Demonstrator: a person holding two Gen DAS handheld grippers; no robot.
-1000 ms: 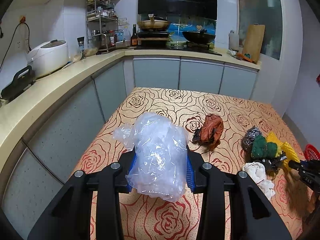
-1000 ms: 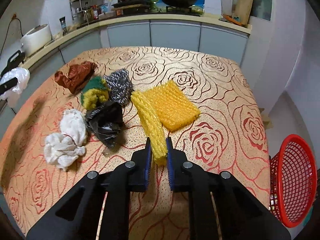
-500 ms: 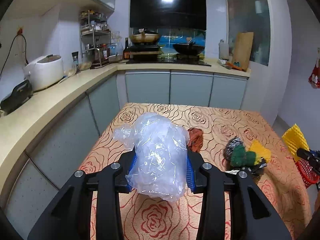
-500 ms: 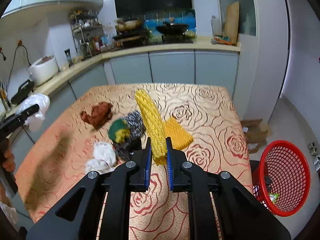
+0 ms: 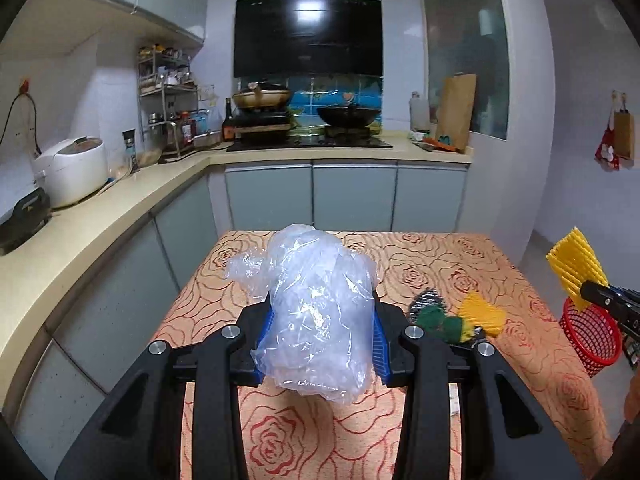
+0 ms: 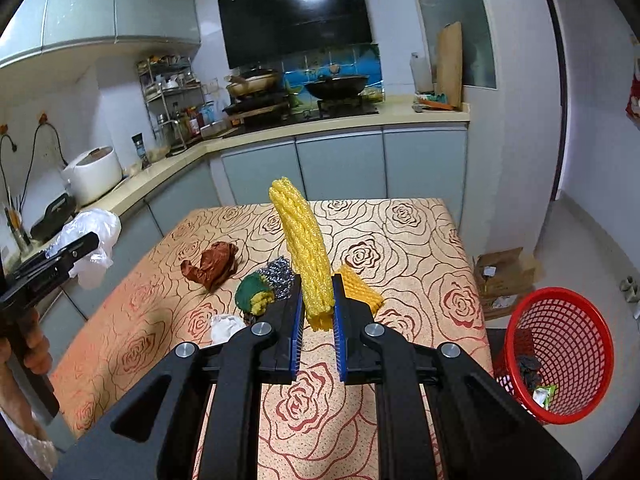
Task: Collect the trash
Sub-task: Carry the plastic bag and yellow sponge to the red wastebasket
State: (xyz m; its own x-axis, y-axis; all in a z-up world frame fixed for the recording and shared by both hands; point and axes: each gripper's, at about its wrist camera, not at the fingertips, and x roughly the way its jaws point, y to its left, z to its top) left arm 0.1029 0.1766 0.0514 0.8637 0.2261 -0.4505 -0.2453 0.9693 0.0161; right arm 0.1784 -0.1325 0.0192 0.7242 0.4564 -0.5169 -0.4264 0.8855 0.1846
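My left gripper (image 5: pixel 322 334) is shut on a crumpled clear plastic bag (image 5: pixel 316 304) and holds it above the rose-patterned table (image 5: pixel 320 440). My right gripper (image 6: pixel 317 312) is shut on a rolled yellow foam net (image 6: pixel 304 252), held upright above the table. A red mesh trash basket (image 6: pixel 560 352) stands on the floor at the right with some trash inside; it also shows in the left wrist view (image 5: pixel 590 336). On the table lie a brown wrapper (image 6: pixel 212 266), a green-yellow sponge (image 6: pixel 252 294), a steel scourer (image 6: pixel 280 276), a second yellow net (image 6: pixel 358 288) and a white tissue (image 6: pixel 226 326).
A kitchen counter (image 5: pixel 100 216) runs along the left and back with a rice cooker (image 5: pixel 72 176), a stove and pans. A cardboard box (image 6: pixel 504 276) lies on the floor behind the basket. The person's hand (image 6: pixel 32 352) holds the left gripper's handle.
Both grippers have risen well above the table with their loads. The yellow net came off the table and now stands upright. The red basket has come further into view at the right.
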